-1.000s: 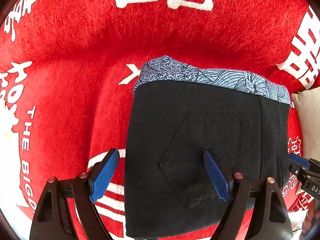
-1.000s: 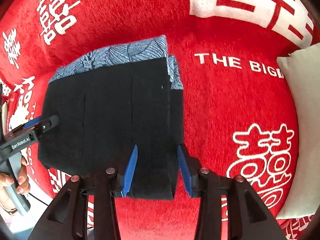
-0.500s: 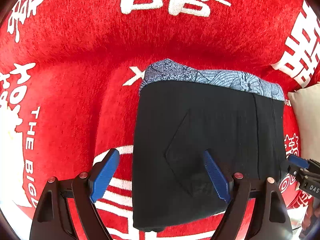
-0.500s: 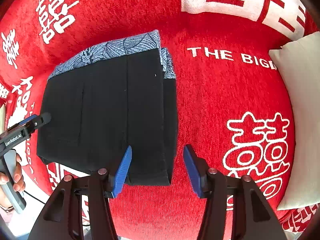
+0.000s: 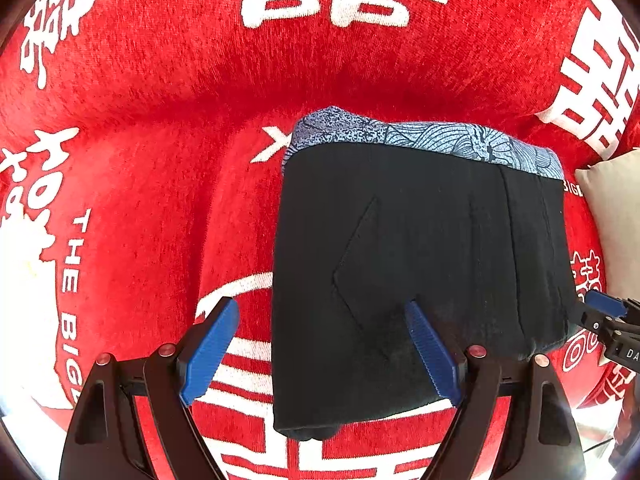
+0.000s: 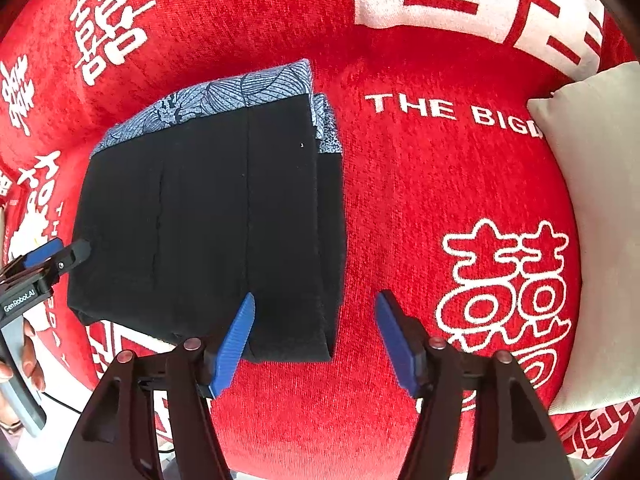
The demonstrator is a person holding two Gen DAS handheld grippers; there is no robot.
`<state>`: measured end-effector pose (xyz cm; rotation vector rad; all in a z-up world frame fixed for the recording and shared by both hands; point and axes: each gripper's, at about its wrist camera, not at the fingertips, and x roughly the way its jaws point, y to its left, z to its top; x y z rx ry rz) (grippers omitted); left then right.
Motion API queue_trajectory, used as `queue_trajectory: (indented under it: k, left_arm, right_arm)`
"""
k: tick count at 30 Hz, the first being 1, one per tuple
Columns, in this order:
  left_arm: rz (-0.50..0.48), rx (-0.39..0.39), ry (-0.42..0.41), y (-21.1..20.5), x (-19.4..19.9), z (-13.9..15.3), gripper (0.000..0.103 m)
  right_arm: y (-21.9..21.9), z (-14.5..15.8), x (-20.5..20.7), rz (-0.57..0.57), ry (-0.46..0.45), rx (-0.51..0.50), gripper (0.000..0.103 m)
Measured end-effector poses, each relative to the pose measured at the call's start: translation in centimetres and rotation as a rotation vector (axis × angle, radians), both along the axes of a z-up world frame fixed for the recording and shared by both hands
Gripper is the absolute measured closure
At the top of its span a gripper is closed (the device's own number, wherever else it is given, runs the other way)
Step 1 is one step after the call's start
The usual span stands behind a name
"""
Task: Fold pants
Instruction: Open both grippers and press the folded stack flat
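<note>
The black pants lie folded into a compact rectangle on the red blanket, with a blue patterned waistband along the far edge. They also show in the right wrist view. My left gripper is open and empty, hovering over the near left edge of the pants. My right gripper is open and empty, straddling the near right corner of the pants. The right gripper's tip also shows in the left wrist view, and the left gripper's tip in the right wrist view.
A red blanket with white characters and lettering covers the whole surface. A beige pillow lies to the right of the pants. A hand holds the left gripper's handle at the left edge.
My right gripper has opened and let go of the pants' right edge, then drawn back. Both grippers have pulled back slightly; the pants lie still.
</note>
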<state>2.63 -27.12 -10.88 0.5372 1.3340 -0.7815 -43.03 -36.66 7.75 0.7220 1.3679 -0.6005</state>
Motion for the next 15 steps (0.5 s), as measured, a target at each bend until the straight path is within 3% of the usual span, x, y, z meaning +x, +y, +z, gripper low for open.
queue_trajectory:
  k: [7, 10, 15]
  left_arm:
    - [0.006, 0.0, 0.055, -0.04, -0.15, -0.39, 0.016]
    - [-0.005, 0.009, 0.05, -0.19, -0.47, -0.46, 0.016]
    - [-0.017, 0.027, 0.045, -0.52, -0.94, -0.64, 0.016]
  right_arm:
    - [-0.06, -0.18, -0.03, 0.001, 0.005, -0.004, 0.03]
    - [-0.05, -0.06, -0.18, 0.001, 0.004, -0.014, 0.022]
    - [0.12, 0.15, -0.75, 0.0, -0.004, -0.026, 0.02]
